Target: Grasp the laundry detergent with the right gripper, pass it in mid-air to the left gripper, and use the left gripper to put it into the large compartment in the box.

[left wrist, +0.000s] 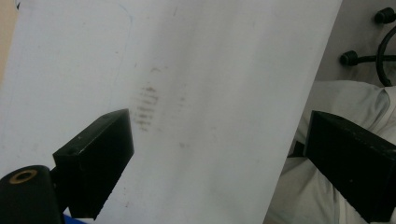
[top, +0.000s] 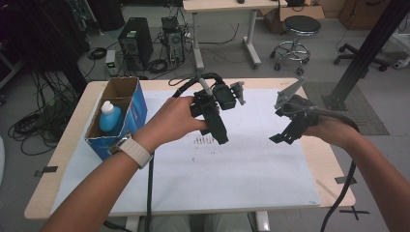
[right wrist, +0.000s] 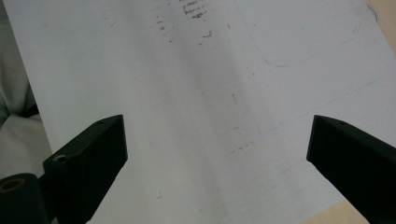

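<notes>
A blue cardboard box [top: 126,115] stands open at the table's left, with a blue bottle with a white cap [top: 109,118] upright inside it. My left gripper [top: 220,137] hovers over the middle of the white sheet [top: 241,164], to the right of the box, jaws pointing toward the near edge. In the left gripper view its jaws stand wide apart with nothing between them, and my left gripper [left wrist: 219,140] is open. My right gripper [top: 280,138] hangs over the sheet's right part. My right gripper [right wrist: 217,140] is open and empty too.
Dark smudge marks [top: 204,140] lie on the sheet just under the left gripper. The wooden table edge [top: 333,164] runs along the right. Beyond the table stand computer towers [top: 135,41], cables, a stool [top: 296,34] and a second desk.
</notes>
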`<state>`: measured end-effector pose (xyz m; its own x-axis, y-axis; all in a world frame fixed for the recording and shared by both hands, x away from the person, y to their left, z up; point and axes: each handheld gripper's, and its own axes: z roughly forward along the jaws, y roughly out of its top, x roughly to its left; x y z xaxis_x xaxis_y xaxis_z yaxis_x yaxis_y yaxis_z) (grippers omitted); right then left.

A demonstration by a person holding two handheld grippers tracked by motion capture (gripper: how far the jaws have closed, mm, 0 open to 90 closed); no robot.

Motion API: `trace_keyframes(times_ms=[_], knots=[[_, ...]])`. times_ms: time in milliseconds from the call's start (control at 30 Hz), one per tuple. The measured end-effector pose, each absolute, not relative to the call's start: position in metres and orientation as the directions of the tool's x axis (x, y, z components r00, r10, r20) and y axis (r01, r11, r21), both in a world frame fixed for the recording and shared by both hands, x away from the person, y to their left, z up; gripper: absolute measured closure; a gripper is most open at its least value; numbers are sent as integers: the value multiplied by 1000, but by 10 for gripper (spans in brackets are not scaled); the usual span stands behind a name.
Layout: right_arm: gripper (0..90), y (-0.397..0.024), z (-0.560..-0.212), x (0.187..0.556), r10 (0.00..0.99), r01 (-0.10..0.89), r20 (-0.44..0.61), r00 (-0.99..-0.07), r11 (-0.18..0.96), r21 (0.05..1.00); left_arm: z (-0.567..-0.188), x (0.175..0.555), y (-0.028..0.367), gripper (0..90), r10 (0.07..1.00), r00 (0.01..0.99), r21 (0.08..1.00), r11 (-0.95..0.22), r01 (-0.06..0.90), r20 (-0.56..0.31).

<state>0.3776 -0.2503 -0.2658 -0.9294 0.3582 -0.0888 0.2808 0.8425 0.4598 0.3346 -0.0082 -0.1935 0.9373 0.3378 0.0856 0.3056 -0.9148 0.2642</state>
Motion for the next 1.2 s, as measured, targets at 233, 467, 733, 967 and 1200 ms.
trace_keyframes(times_ms=[233, 467, 733, 967, 1200], knots=[[49, -249, -260, 382, 353, 271, -103, -930, 846, 460, -191, 328, -13, 89, 307, 947, 260, -926, 274, 97], [51, -250, -257, 387, 350, 269, -105, -931, 851, 450, -189, 326, -16, 89, 286, 953, 267, -930, 252, 97], [54, -248, -258, 385, 338, 258, -109, -935, 858, 444, -189, 324, -18, 88, 284, 953, 265, -932, 248, 105], [53, -249, -258, 386, 341, 261, -110, -933, 858, 443, -189, 325, -18, 88, 286, 953, 266, -931, 251, 103], [54, -249, -258, 385, 339, 257, -114, -934, 857, 446, -189, 325, -19, 89, 288, 952, 269, -929, 253, 100]])
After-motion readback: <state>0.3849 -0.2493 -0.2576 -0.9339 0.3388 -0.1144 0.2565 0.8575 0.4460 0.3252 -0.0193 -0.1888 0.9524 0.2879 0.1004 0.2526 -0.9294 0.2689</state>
